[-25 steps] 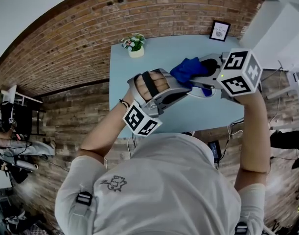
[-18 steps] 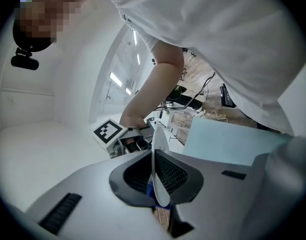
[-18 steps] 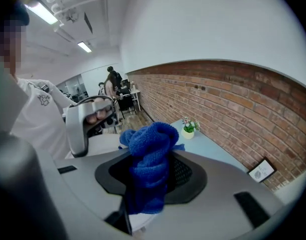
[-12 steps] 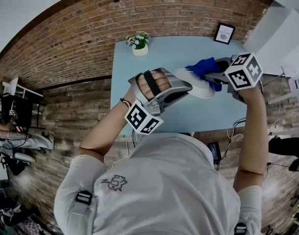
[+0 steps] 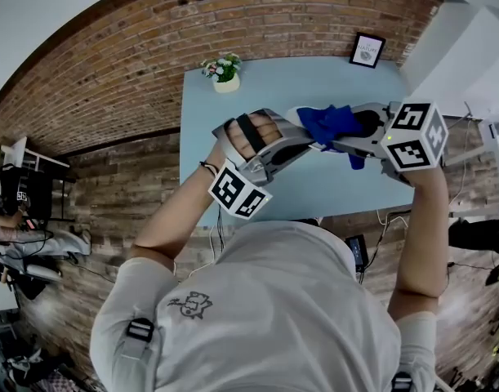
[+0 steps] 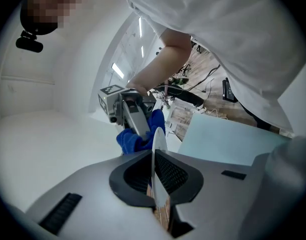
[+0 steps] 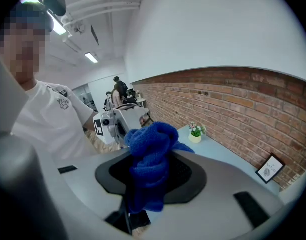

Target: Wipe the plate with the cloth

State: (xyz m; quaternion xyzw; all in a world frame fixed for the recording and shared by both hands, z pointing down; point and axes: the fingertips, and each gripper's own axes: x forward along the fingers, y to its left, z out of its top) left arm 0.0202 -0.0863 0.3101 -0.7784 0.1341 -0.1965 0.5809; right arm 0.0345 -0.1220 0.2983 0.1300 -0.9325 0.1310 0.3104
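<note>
Left tongs [image 6: 155, 160], right tongs [image 7: 147, 176]: two. One plate [image 6: 159, 134], one cloth [image 7: 150, 146], one plant [image 5: 223, 73].

Blue cloth [image 7: 150, 159] — against white plate [image 6: 158, 140]

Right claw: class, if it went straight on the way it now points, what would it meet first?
Most likely the plate that the left claw holds; the cloth in the right claw hides how close it is.

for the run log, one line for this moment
left gripper: shut on plate | right gripper: shut on cloth | cloth against plate face
</note>
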